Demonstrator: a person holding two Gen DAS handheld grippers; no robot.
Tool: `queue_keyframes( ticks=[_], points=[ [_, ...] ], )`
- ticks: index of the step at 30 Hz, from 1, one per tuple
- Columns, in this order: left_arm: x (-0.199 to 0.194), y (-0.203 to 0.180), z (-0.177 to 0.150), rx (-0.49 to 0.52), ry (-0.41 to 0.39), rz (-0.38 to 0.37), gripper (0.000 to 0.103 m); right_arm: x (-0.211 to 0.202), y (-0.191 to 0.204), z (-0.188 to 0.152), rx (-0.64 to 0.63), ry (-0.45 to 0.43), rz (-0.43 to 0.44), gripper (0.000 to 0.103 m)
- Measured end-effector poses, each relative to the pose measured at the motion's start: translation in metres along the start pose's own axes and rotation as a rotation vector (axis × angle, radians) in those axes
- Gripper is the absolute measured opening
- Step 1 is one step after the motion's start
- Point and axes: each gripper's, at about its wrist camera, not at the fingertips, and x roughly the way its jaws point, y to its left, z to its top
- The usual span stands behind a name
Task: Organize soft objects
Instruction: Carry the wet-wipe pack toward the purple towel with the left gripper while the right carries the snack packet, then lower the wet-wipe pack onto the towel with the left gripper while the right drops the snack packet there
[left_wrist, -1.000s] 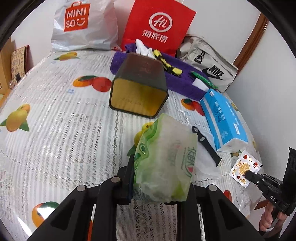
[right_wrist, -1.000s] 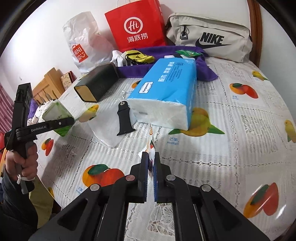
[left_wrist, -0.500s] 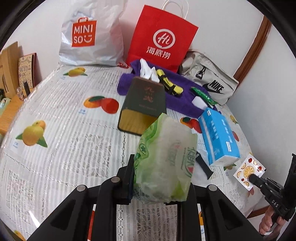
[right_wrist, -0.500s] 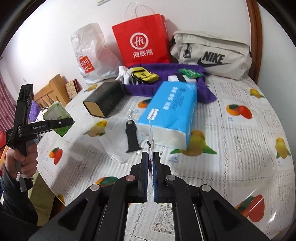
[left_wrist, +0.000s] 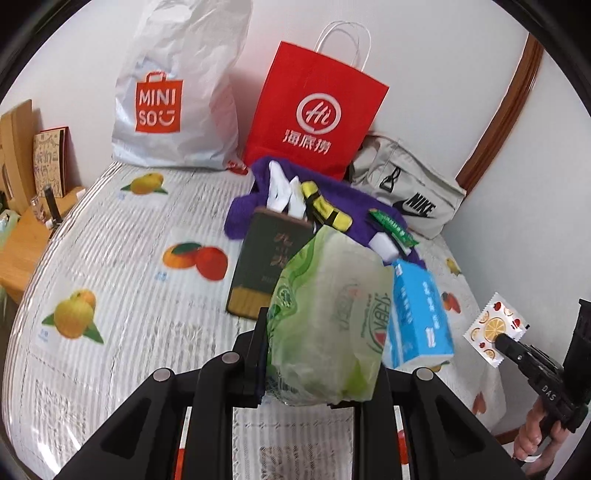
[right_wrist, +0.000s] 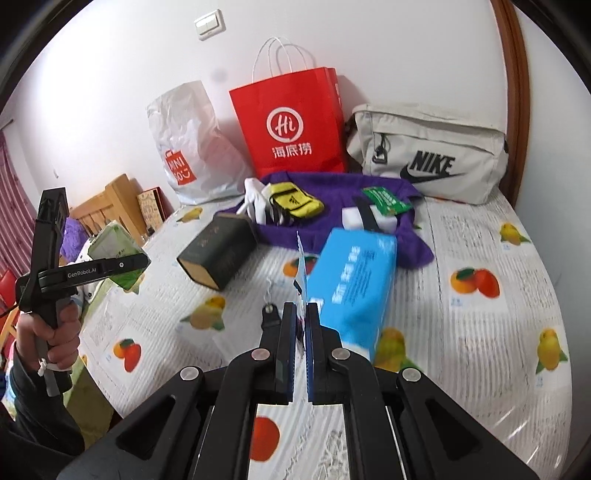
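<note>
Left gripper (left_wrist: 321, 354): jaws clamped on green tissue pack (left_wrist: 328, 325), held above the table (left_wrist: 122, 295). Right gripper (right_wrist: 302, 325): jaws closed on fruit-print sachet (right_wrist: 302, 273), held above blue tissue pack (right_wrist: 351, 284).

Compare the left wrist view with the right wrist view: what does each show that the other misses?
Only the left wrist view shows the printed face of the small fruit-print sachet that the right gripper pinches; the right wrist view sees it edge-on.

Only the right wrist view shows the wall switch, the black strap lying on the table, and the hand holding the left gripper.

Both show the green tissue pack, blue tissue pack, dark box, purple towel, red bag and Nike bag.
</note>
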Motion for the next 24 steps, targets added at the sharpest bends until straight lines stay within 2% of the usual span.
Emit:
queue_keyframes(
  ticks=[8, 24],
  points=[
    [-0.003, -0.009, 0.024, 0.024, -0.035, 0.001, 0.021, -0.009, 0.002, 0.027, -0.044, -0.061, -0.004, 0.005],
    [0.033, -0.024, 0.079, 0.094, -0.043, 0.004, 0.021, 0.058, -0.023, 0.089, -0.024, -0.045, -0.028, 0.005]
  ],
)
